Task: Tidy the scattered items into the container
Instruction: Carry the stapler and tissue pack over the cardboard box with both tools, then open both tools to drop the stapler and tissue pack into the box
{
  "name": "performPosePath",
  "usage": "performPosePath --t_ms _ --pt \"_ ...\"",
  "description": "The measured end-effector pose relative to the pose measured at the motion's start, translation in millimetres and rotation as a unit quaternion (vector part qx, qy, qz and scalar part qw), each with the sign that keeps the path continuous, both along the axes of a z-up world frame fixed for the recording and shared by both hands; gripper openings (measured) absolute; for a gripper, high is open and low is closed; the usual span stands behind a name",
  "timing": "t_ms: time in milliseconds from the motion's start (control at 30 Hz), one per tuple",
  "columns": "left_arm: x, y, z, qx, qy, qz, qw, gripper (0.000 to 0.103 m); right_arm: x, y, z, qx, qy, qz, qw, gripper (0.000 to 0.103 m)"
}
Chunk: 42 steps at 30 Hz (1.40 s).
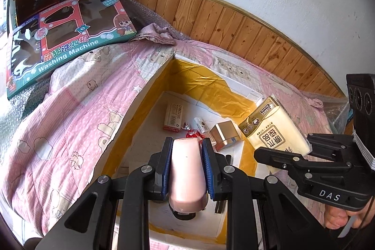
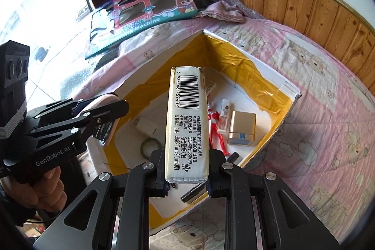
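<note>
I am holding a pink stapler (image 1: 186, 173) in my left gripper (image 1: 186, 149), its blue-padded fingers (image 1: 207, 170) closed against both sides, hovering over the open cardboard box (image 1: 138, 95) on the bed. In my right gripper (image 2: 186, 164) I am gripping a pale yellow tissue pack (image 2: 186, 123) lengthwise, fingers pressed to its lower end, barcode facing up, above the same box. Beyond the fingers, on the white box floor, a roll of tape (image 2: 150, 147) is lying at about eight o'clock, a red toy figure (image 2: 214, 128) and a small clear bottle (image 2: 225, 115) near the middle, and a gold cube box (image 2: 242, 128) at three o'clock just beside them. A small red-and-white carton (image 1: 173, 117) is lying farther in. The pink quilt (image 1: 77, 109) is spreading around the box. At eleven o'clock, farthest away, a toy washing machine box (image 1: 70, 39) is resting by the wall.
</note>
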<state>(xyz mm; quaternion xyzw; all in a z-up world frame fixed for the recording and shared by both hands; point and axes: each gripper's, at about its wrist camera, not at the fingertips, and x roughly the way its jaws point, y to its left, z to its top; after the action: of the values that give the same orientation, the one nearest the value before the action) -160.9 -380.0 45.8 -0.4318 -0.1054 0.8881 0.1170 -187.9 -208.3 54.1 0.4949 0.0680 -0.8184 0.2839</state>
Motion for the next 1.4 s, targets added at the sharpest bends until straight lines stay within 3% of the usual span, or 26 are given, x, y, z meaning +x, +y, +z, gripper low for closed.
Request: performPosePath --t_ms 500,867,1133,1400 --pt "-44 10 -4 -0.032 -0.013 -0.016 0.9993 0.025 -81 -24 -17 0.055 -0.023 0.015 0.998 0.023" --pt "-66 14 -31 -0.051 -0.064 -0.033 0.9961 0.025 -126 -46 -39 0.097 -0.049 0.039 0.993 0.023" --pt "-65 16 -46 -0.065 -0.091 -0.053 0.9923 0.025 -150 -61 -61 0.122 -0.063 0.056 0.989 0.023" --pt "-84 24 -47 -0.095 -0.091 -0.065 0.9891 0.025 -163 -73 -84 0.151 -0.060 0.061 0.985 0.024"
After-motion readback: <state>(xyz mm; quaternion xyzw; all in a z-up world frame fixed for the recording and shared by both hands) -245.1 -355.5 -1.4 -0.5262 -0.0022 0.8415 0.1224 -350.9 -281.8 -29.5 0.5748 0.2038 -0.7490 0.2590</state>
